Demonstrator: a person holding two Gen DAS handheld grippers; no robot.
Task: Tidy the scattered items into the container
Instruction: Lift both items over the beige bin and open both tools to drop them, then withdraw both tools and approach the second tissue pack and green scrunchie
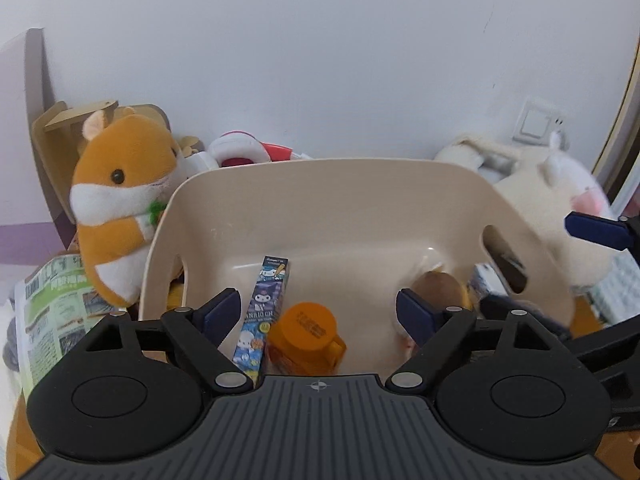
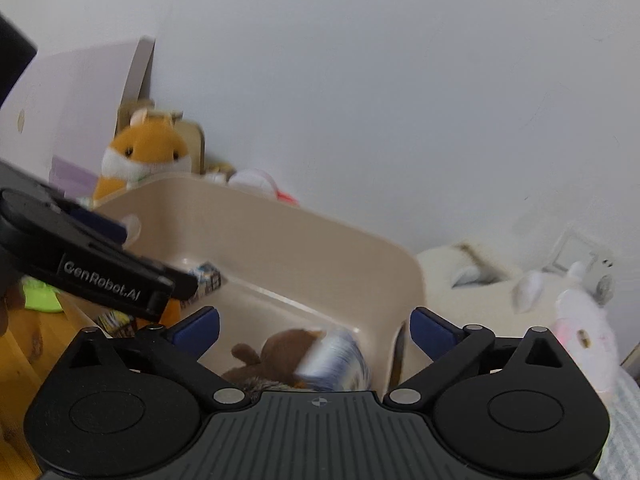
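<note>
Fingers (image 1: pixel 222 312) of our left gripper (image 1: pixel 320 312) stood wide apart with nothing between them, hanging just above the near edge of the beige container (image 1: pixel 320 184). Between those spread jaws we saw, inside the container, a long cartoon-printed box (image 1: pixel 262 312) lying on the floor of the tub and, touching it on the right, an orange-lidded jar (image 1: pixel 306 334). Further right in the tub lay a brown plush toy (image 1: pixel 438 288), blurred, with a small blue-and-white carton (image 1: pixel 486 280) against the side wall by the handle slot. Our right gripper (image 2: pixel 316 330) was likewise spread wide and empty, poised over the container's right end (image 2: pixel 280 248); beneath it sat the same brown plush (image 2: pixel 280 354) and a blurred blue-and-white can or carton (image 2: pixel 336 360) beside it, and we could not tell whether that item was at rest. The left gripper's black arm (image 2: pixel 112 276) crossed the left of that view. Outside the tub, an orange-and-white hamster plush (image 1: pixel 120 208) stood upright against its left wall, a printed leaflet (image 1: pixel 56 316) lay near its feet, a red-and-white object (image 1: pixel 244 150) sat behind the far rim, and a large white plush (image 1: pixel 560 216) rested against the right side, below a wall switch (image 1: pixel 536 124).
</note>
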